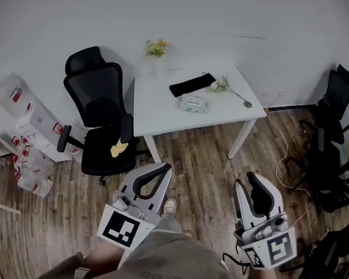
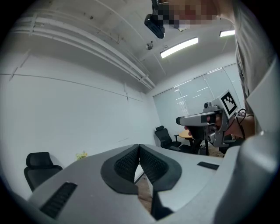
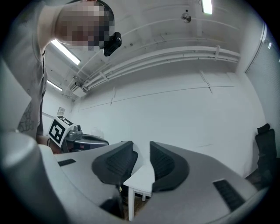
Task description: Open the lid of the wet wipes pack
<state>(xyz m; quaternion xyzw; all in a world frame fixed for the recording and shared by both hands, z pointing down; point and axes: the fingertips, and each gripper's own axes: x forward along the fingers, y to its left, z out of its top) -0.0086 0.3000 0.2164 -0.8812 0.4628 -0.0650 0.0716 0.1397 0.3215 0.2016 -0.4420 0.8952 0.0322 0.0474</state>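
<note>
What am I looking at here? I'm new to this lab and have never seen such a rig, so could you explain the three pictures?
There is no robot here: a person holds a two-jaw gripper in each hand. The head view looks down from a camera on the person's head and shows the left gripper and right gripper above a wooden floor. The other two pictures come from cameras riding on each gripper, looking along its jaws. Ahead stands a white table bearing the wet wipes pack, a flat black item and a flower sprig. Nothing is held: the left jaws are together, and the right jaws stand apart and empty.
</note>
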